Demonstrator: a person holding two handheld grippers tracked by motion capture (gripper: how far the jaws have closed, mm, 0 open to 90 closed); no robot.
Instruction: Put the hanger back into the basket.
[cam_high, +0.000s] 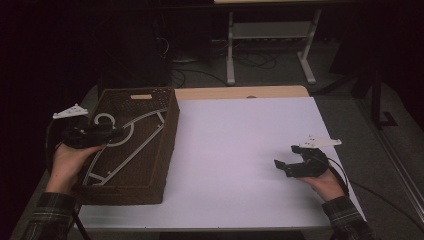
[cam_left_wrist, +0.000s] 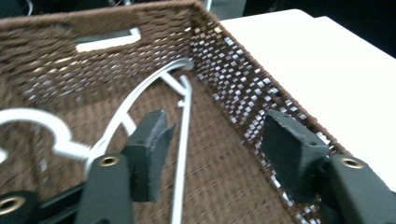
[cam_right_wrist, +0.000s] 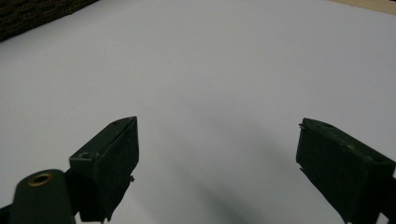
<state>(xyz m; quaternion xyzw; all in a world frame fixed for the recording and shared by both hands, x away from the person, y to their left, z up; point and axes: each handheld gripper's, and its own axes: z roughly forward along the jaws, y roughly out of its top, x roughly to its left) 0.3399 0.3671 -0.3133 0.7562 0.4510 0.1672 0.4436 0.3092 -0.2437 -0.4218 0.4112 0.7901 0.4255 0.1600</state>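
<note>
Grippers first, nearest the camera: left gripper (cam_high: 107, 134) hangs over the near-left part of the basket (cam_high: 169, 131), jaws apart with nothing between the pads; the left gripper view has the white hanger (cam_left_wrist: 183, 140) lying on the woven floor below and between the jaws, pads clear of it. Right gripper (cam_high: 286, 168) sits well to the right of the basket, low over the white table (cam_high: 240, 150), jaws spread wide, nothing in them; the right gripper view has bare tabletop ahead and a sliver of the basket wall (cam_right_wrist: 28, 16) at top left. Hanger is inside the basket, flat on the bottom, hook (cam_high: 103, 119) toward the basket's far-left corner, long bar running diagonally toward its near-left side, one arm end tucked near the far-right corner. My read: the step in hand is the release, hanger dropped into the basket, left claw now free of it. Looks like placement is done. Next move, as I judge it: lift the left gripper straight up and back out over the basket's near rim without snagging the hook or the weave, then park it beside the basket on the table. Right gripper needs nothing. Beyond the basket: tan table edge (cam_high: 240, 92), then a white desk frame (cam_high: 231, 50) on the floor.
</note>
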